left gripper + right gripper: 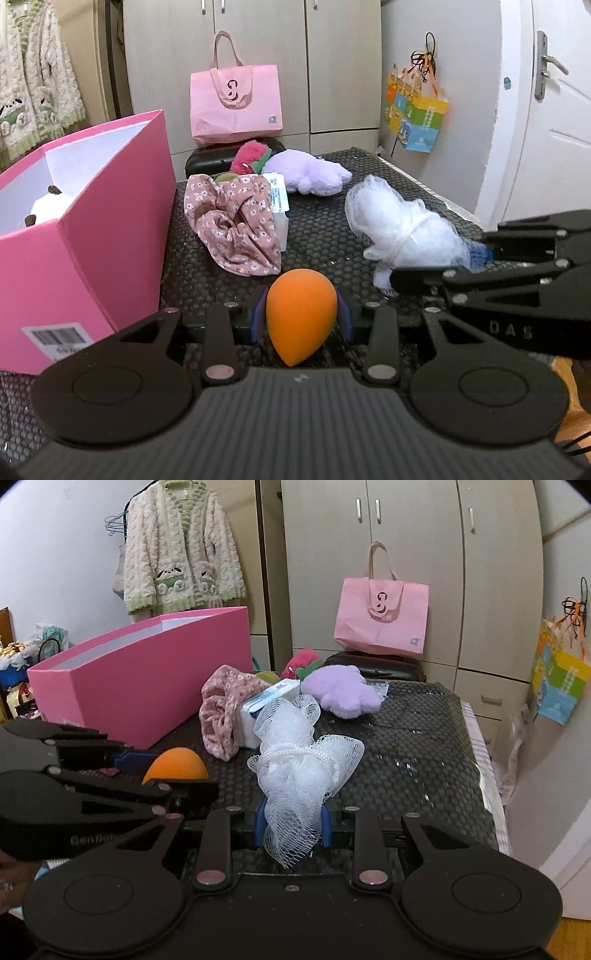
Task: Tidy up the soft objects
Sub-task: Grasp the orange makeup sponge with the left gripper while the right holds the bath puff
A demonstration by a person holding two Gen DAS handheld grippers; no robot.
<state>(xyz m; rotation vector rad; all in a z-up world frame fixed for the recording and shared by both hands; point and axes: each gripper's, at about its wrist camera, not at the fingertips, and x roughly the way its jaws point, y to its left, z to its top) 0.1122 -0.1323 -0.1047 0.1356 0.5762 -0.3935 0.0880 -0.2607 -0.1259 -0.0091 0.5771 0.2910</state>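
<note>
While the left claw (301, 319) squeezes the orange sponge (301, 314) and the right claw (293, 823) pinches the white mesh puff (295, 768), both probably go into the pink box (110, 229) next.

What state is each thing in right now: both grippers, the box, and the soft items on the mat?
Left gripper: shut on the orange makeup sponge.
Right gripper: shut on the white mesh bath pouf.
Pink box: open, no lid, a white plush partly visible inside.
Floral pink fabric: crumpled, lying on the mat.
Purple plush: lying on the mat, untouched.
Wardrobe doors: closed.
</note>
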